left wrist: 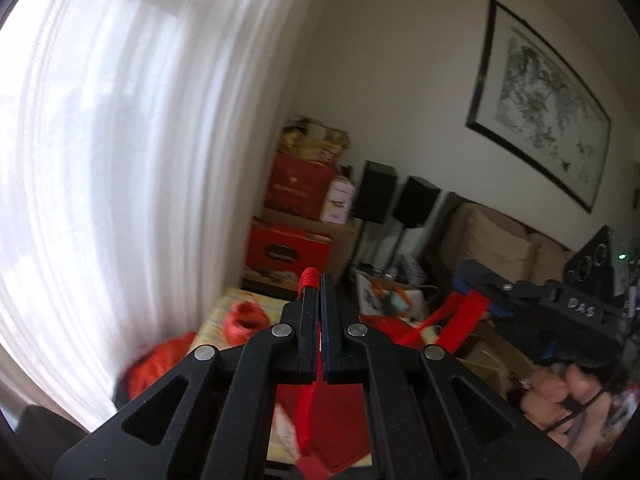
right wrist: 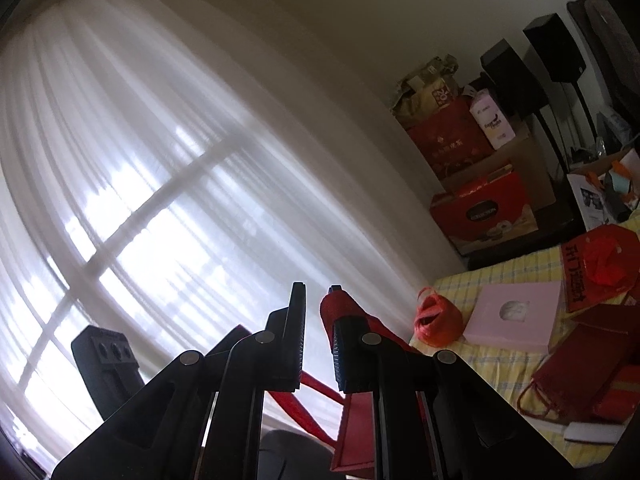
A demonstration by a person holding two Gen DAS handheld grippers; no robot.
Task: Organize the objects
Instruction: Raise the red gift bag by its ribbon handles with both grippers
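Observation:
In the left wrist view my left gripper [left wrist: 320, 292] is shut on the red cord handle [left wrist: 310, 280] of a red paper bag [left wrist: 336, 420], which hangs below the fingers. To the right, a hand [left wrist: 576, 384] holds my right gripper [left wrist: 470, 294], which has a red strip of bag in its jaws. In the right wrist view my right gripper [right wrist: 318, 308] shows a narrow gap at the tips. Red bag material [right wrist: 338, 306] lies against its right finger, and the red bag [right wrist: 356, 432] hangs under it. Both bags are lifted off the table.
A table with a yellow checked cloth [right wrist: 500, 276] carries a pink box [right wrist: 516, 316], an orange net bag [right wrist: 436, 320] and several dark red bags [right wrist: 580, 368]. Red gift boxes [right wrist: 484, 212] and black speakers [right wrist: 512, 76] stand behind it. A white curtain [right wrist: 180, 160] fills the left.

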